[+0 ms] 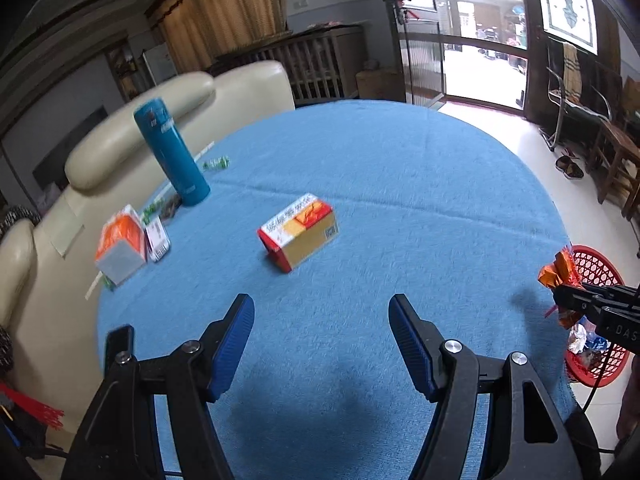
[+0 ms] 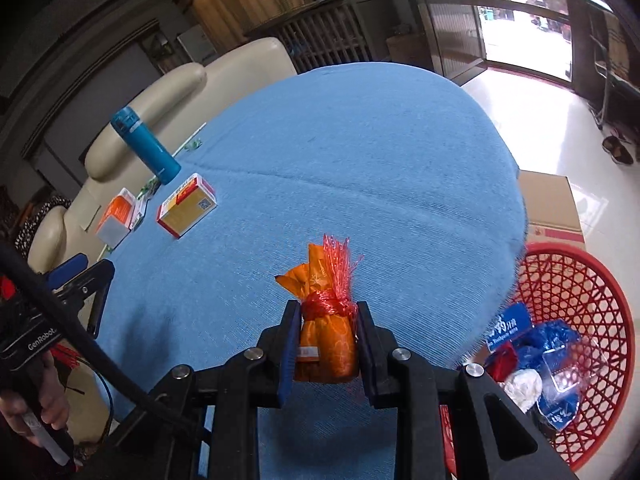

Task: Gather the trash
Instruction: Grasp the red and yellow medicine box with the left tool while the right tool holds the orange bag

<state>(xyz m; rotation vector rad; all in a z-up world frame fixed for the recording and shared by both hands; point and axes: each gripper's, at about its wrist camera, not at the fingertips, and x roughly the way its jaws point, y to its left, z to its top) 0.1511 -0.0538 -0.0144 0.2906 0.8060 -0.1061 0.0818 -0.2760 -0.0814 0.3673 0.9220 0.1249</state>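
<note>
My right gripper [image 2: 326,344] is shut on an orange foil pouch [image 2: 326,340] tied with red netting, held above the blue table's [image 2: 360,160] near right part. The same pouch [image 1: 560,270] shows at the right edge of the left wrist view, in the right gripper [image 1: 568,298], close to the red basket. My left gripper [image 1: 322,342] hangs open over the blue cloth [image 1: 380,200] with nothing between its fingers. A red and gold carton [image 1: 300,230] lies ahead of it. An orange and white box [image 1: 120,246] and a small white box [image 1: 157,238] lie at the table's left edge.
A red mesh basket [image 2: 580,280] on the floor right of the table holds several blue, white and red wrappers [image 2: 536,364]. A teal flask [image 1: 172,152] stands at the table's far left. A cream sofa [image 1: 120,132] runs along the left side. A cardboard box [image 2: 550,208] sits behind the basket.
</note>
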